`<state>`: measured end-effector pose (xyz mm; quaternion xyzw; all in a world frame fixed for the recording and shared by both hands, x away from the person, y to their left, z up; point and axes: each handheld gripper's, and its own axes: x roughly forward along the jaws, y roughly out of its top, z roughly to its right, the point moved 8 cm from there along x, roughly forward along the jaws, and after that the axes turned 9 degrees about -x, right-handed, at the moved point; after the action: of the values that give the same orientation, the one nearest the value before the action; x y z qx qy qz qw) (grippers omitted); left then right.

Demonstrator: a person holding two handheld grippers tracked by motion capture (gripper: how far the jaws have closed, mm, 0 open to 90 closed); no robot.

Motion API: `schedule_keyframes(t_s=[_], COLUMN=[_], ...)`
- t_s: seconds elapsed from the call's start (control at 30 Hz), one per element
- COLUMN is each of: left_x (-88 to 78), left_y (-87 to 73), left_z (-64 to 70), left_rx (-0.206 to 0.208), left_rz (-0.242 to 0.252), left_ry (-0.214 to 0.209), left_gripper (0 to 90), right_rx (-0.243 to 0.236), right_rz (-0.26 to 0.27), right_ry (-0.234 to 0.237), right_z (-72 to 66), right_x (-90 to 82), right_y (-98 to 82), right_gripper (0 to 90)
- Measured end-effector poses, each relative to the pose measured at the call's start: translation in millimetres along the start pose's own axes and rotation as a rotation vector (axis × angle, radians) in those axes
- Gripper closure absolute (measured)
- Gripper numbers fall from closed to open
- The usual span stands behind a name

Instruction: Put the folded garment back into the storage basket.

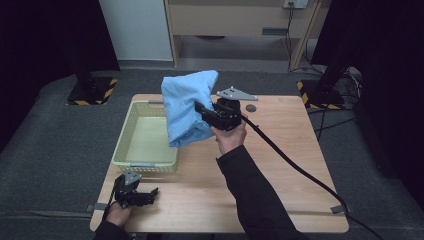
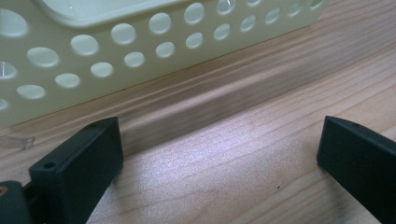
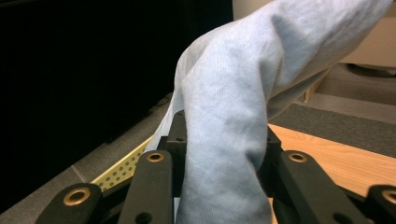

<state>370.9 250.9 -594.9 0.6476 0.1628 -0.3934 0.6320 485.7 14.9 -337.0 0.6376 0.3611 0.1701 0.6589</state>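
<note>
A light blue cloth hangs bunched in the air over the right side of the pale yellow perforated basket. My right gripper is shut on the cloth and points left, held up above the table. In the right gripper view the cloth rises between the black jaws and drapes over them, hiding their tips. My left gripper rests on the table's near left corner, open with nothing between its fingers. Just ahead of it stands the basket's wall.
The wooden table has bare room to the right of the basket. A small dark round mark sits at the table's far edge. The right gripper's cable trails across the table to the near right. Dark stands and grey floor surround the table.
</note>
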Motion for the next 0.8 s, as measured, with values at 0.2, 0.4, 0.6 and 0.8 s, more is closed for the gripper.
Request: schedule_keyframes(t_s=[0.2,0.4,0.6,0.8], left_x=[0.1,0.1,0.2,0.2], left_y=[0.1,0.1,0.1,0.2], left_z=[-0.1,-0.1,0.1,-0.1], left_rx=[-0.001,-0.001,-0.003,-0.001], left_rz=[0.001,0.001,0.002,0.001], left_ry=[0.0,0.0,0.0,0.001], left_gripper=[0.0,0.0,0.0,0.0], right_rx=[0.003,0.008,0.01,0.017], right_rz=[-0.001,0.004,0.005,0.003], right_ry=[0.005,0.023,0.035,0.043], right_z=[-6.4,-15.3,-22.4,-27.6], right_x=[6.2,15.4,25.3,33.9], right_y=[0.6,2.2,1.5,-0.4], right_gripper=[67.9,67.8,67.8,67.8])
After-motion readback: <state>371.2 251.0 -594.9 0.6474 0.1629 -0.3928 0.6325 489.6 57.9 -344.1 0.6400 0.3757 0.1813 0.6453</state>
